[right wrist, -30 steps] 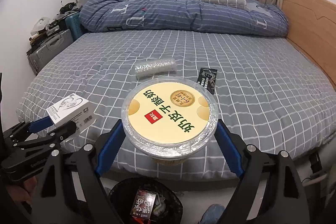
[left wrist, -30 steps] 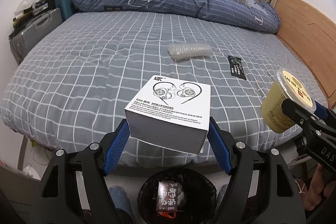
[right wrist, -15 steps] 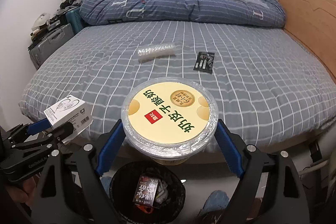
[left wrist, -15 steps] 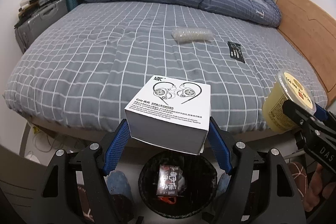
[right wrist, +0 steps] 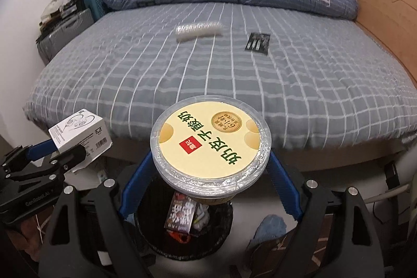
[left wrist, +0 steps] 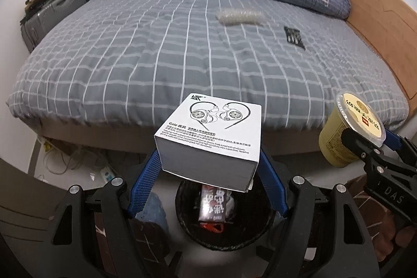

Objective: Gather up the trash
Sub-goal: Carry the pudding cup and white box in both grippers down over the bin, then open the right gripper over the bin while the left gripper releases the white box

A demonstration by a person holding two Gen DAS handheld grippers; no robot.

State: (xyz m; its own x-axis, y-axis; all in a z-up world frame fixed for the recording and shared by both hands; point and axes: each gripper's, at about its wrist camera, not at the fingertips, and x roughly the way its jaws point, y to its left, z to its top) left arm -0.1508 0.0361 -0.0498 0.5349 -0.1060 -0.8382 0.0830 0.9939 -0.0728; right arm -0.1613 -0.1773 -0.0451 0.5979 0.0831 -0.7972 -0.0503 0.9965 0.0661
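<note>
- The left gripper (left wrist: 208, 173) has its jaws clamped on the sides of a white earphone box (left wrist: 208, 140), held in the air at the foot of the bed (left wrist: 130, 64).
- The right gripper (right wrist: 208, 181) has its jaws closed around a lidded yellow tub (right wrist: 209, 145), also held aloft.
- A round black bin (left wrist: 224, 215) stands on the floor at 6 o'clock in both wrist views, right under each held item; it already holds a dark printed packet (left wrist: 213, 203) and some red scraps.
- Judged progress: two pieces are lifted and poised above the bin, but neither has been dropped in yet.
- Left on the bed: a clear crumpled plastic sleeve (left wrist: 239, 16) near 12 o'clock and a flat black wrapper (left wrist: 294, 37) near 1 o'clock, a little apart from each other.
</note>
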